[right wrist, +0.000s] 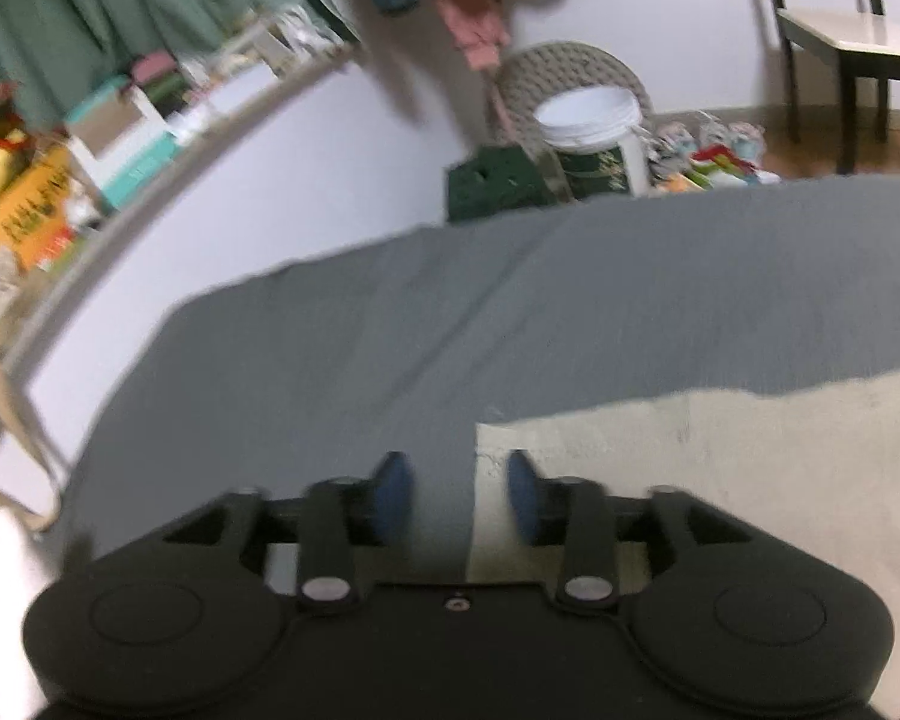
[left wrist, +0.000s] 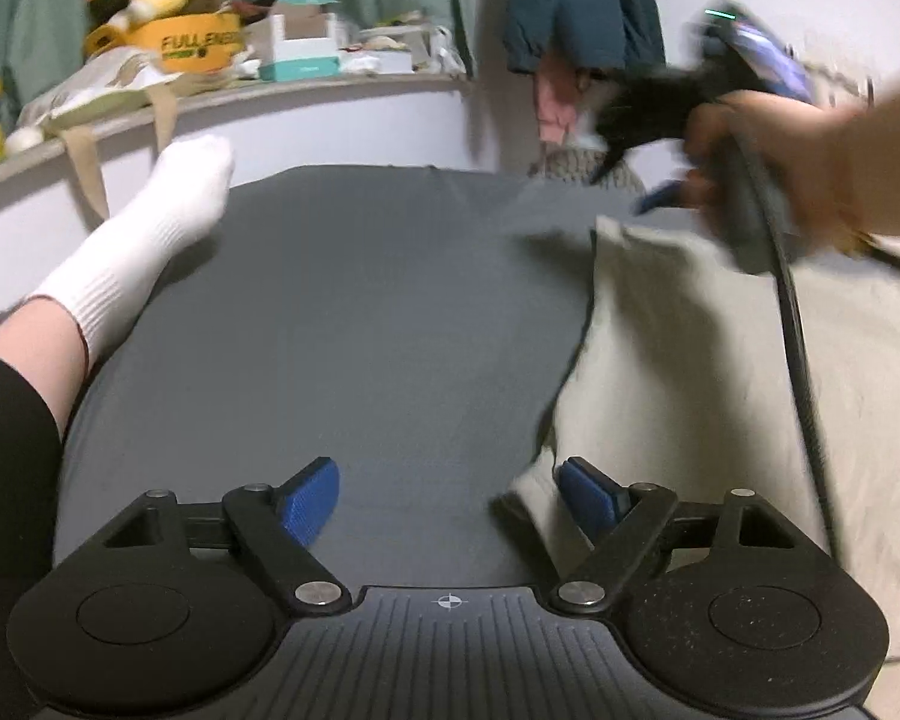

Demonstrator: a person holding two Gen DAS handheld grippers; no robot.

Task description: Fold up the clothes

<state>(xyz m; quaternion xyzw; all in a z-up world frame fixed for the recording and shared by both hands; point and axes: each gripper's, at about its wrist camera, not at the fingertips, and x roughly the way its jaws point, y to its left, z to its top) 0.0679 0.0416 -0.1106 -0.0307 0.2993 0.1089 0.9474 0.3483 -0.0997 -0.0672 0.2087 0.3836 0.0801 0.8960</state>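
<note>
A cream garment (left wrist: 690, 372) lies flat on the grey sheet (left wrist: 360, 330), filling the right side of the left wrist view. My left gripper (left wrist: 450, 498) is open and empty, low over the garment's near left corner; its right finger (left wrist: 588, 495) is over the cloth edge. My right gripper (left wrist: 666, 195), blurred and held in a hand, hovers above the garment's far left corner. In the right wrist view the right gripper (right wrist: 459, 498) is open and empty, straddling the corner of the cream garment (right wrist: 720, 480) on the grey sheet (right wrist: 510, 312).
A leg with a white sock (left wrist: 144, 240) rests on the left of the sheet. A cluttered shelf (left wrist: 240, 60) runs along the wall behind. A white bucket (right wrist: 594, 138), a green box (right wrist: 498, 183) and a chair (right wrist: 840, 36) stand beyond the sheet's far edge.
</note>
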